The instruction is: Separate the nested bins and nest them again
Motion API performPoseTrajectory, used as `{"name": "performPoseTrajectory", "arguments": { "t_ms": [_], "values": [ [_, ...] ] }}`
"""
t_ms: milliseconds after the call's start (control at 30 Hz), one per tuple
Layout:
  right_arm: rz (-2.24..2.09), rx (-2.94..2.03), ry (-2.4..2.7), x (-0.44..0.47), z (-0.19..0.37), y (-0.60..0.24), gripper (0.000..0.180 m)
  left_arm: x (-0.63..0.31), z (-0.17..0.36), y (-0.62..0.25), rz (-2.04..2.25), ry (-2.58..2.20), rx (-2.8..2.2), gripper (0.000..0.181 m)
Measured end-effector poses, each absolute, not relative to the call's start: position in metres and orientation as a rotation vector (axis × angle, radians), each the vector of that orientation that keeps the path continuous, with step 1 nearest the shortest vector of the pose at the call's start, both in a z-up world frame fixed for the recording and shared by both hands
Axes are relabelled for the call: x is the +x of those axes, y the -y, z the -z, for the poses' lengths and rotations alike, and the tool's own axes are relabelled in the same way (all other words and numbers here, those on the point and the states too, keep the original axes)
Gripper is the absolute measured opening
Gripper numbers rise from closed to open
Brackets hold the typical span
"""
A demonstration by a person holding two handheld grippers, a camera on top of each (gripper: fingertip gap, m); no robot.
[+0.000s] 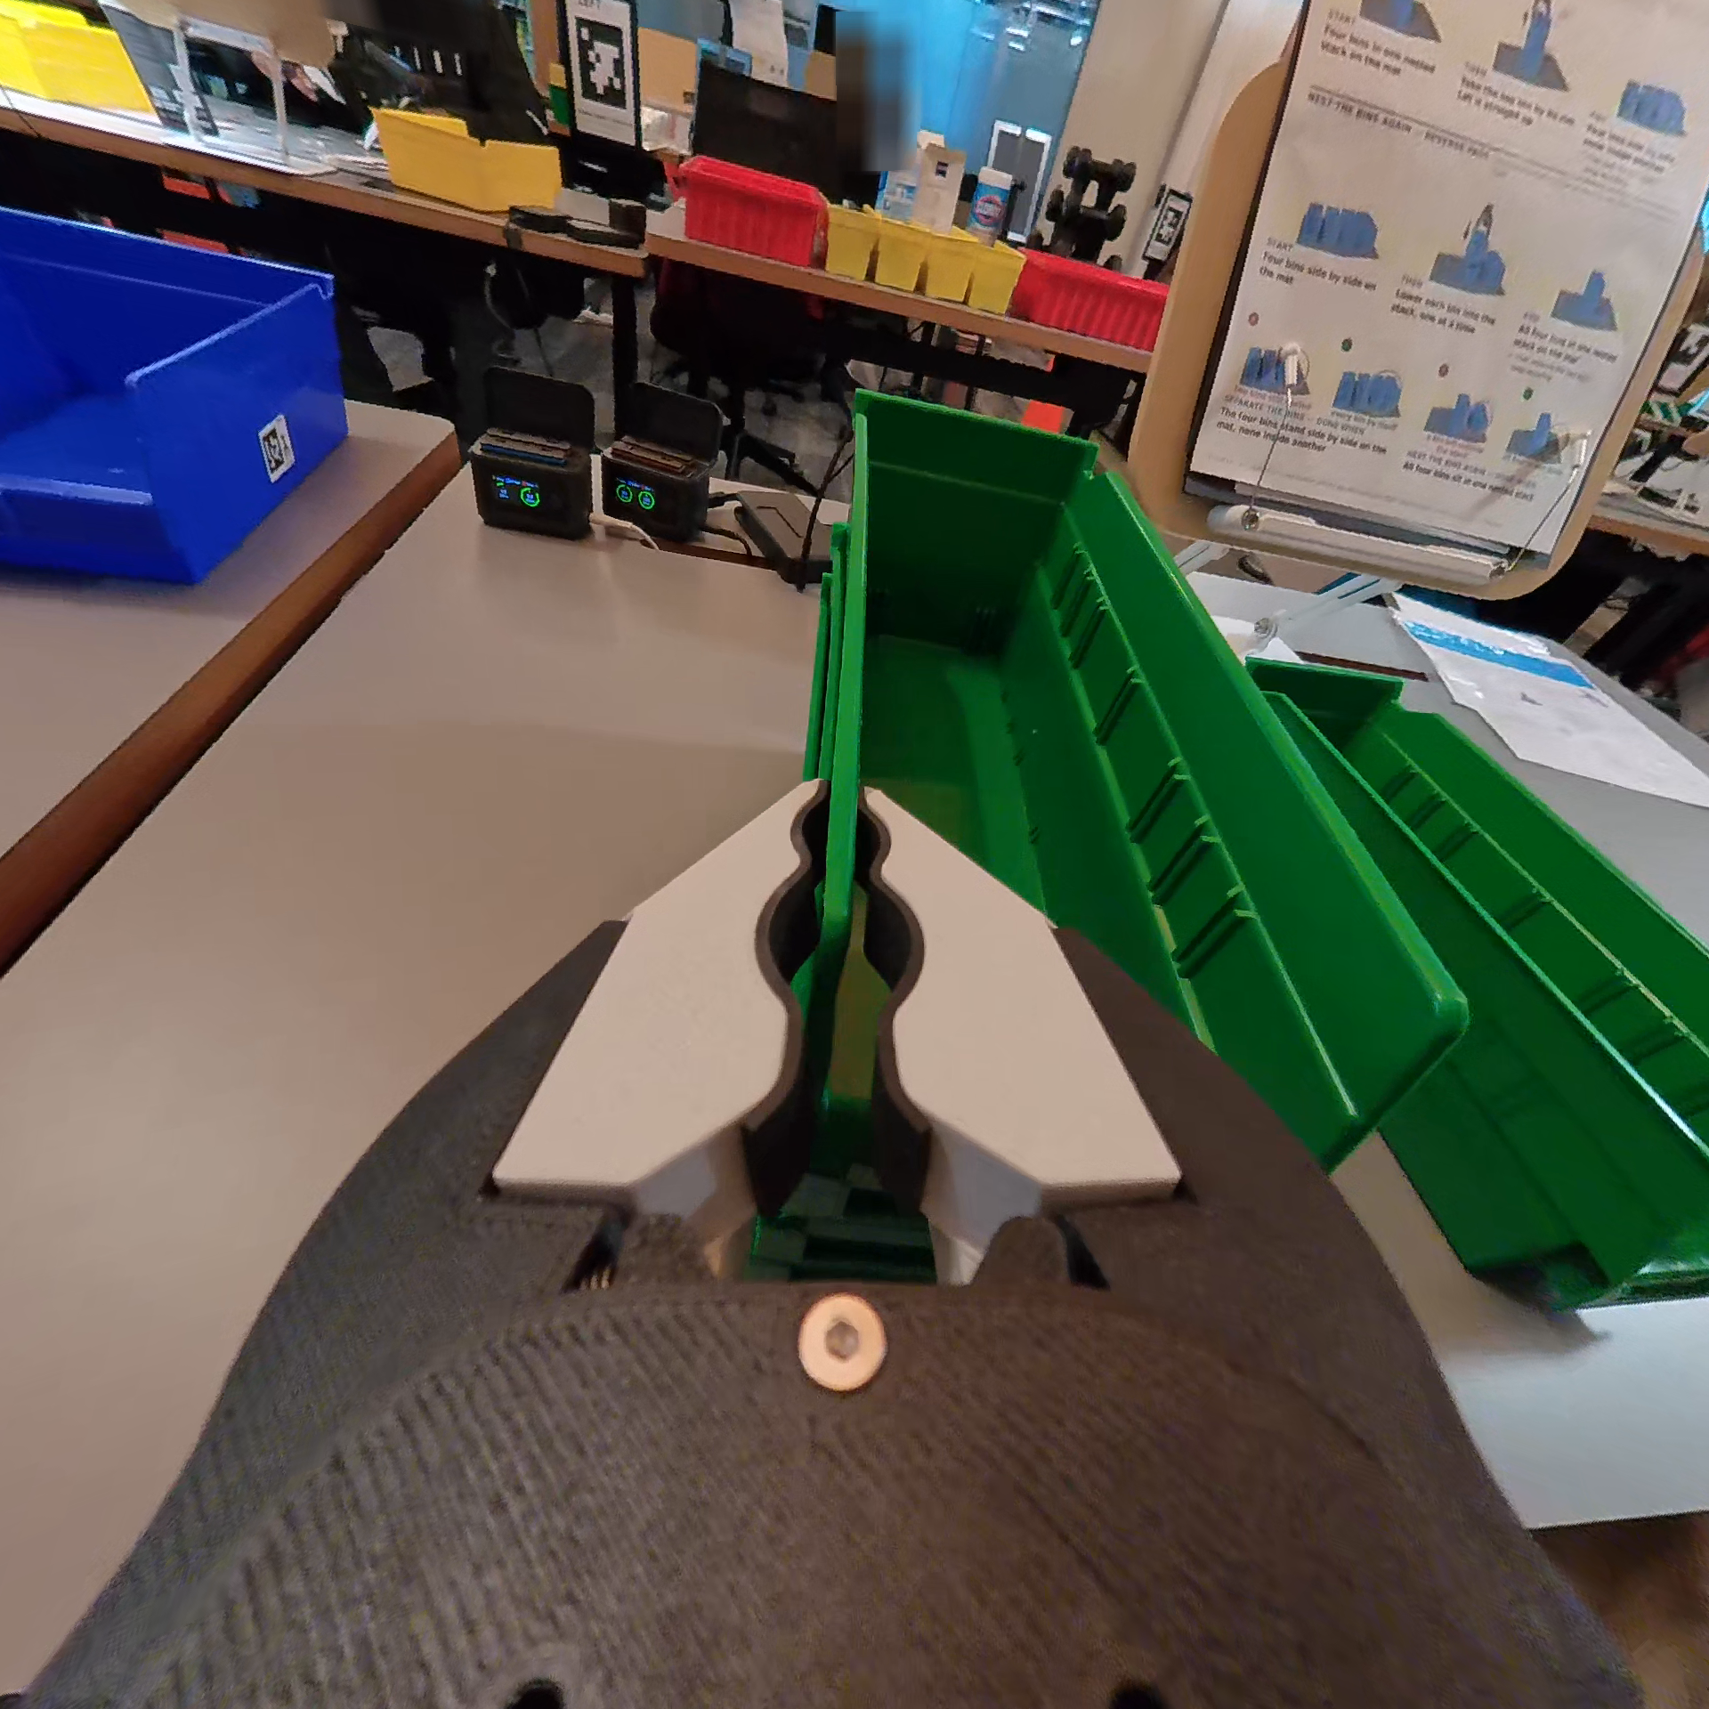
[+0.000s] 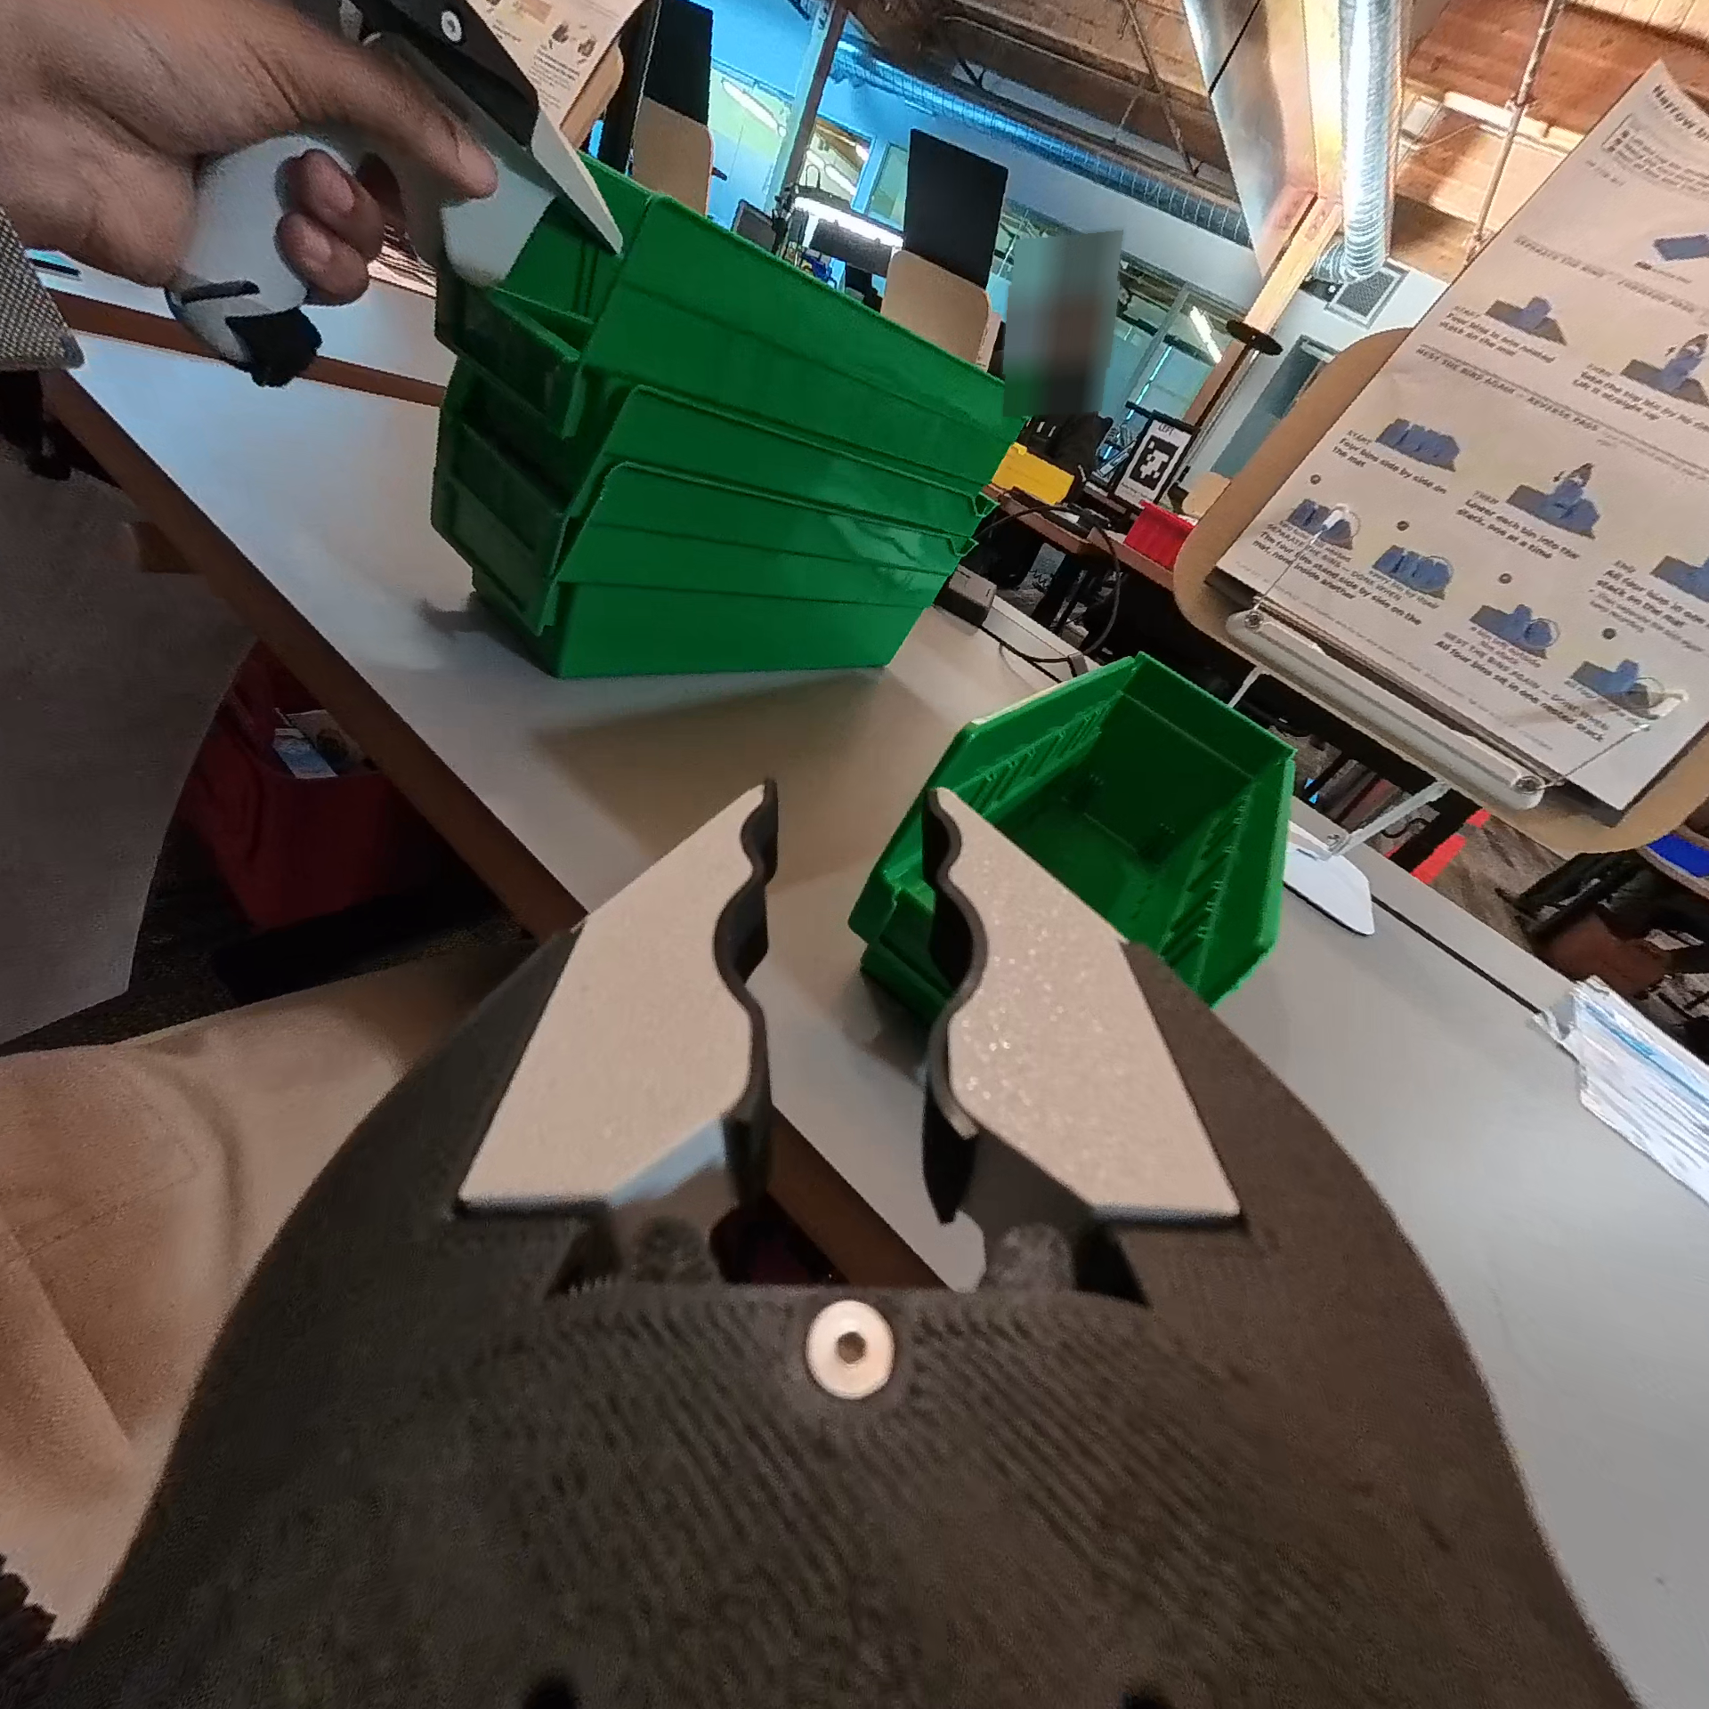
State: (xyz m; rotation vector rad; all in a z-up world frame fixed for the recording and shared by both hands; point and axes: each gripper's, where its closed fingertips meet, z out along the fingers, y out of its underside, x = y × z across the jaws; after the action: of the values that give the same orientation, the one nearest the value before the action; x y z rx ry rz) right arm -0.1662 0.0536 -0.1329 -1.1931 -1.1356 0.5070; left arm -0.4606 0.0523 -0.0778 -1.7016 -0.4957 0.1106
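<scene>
Several nested green bins [image 2: 740, 518] stand stacked on the grey table [image 2: 647, 768]. My left gripper [image 1: 843, 803] is shut on the left side wall of the top green bin [image 1: 971, 721], which sits tilted on the stack. In the right wrist view a hand holds the left gripper [image 2: 555, 185] at the stack's top left corner. Another green bin [image 2: 1137, 832] sits apart on the table to the right and also shows in the left wrist view [image 1: 1526, 971]. My right gripper [image 2: 851, 800] is open and empty, above the table edge just left of that bin.
An instruction poster on a stand [image 1: 1415, 277] rises behind the bins. A large blue bin [image 1: 157, 398] sits on the neighbouring table to the left. Two black charger cases [image 1: 592, 481] and cables lie at the far table edge. Papers [image 2: 1646, 1063] lie at the right.
</scene>
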Motion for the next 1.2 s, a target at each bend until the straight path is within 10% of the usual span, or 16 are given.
{"name": "performPoseTrajectory", "arguments": {
  "t_ms": [1200],
  "values": [
    [-0.475,-1.288,0.893,-0.131,0.111,-0.109,0.036,-0.457,0.088,-0.052,-0.216,0.522,-1.582,0.0]
  ]
}}
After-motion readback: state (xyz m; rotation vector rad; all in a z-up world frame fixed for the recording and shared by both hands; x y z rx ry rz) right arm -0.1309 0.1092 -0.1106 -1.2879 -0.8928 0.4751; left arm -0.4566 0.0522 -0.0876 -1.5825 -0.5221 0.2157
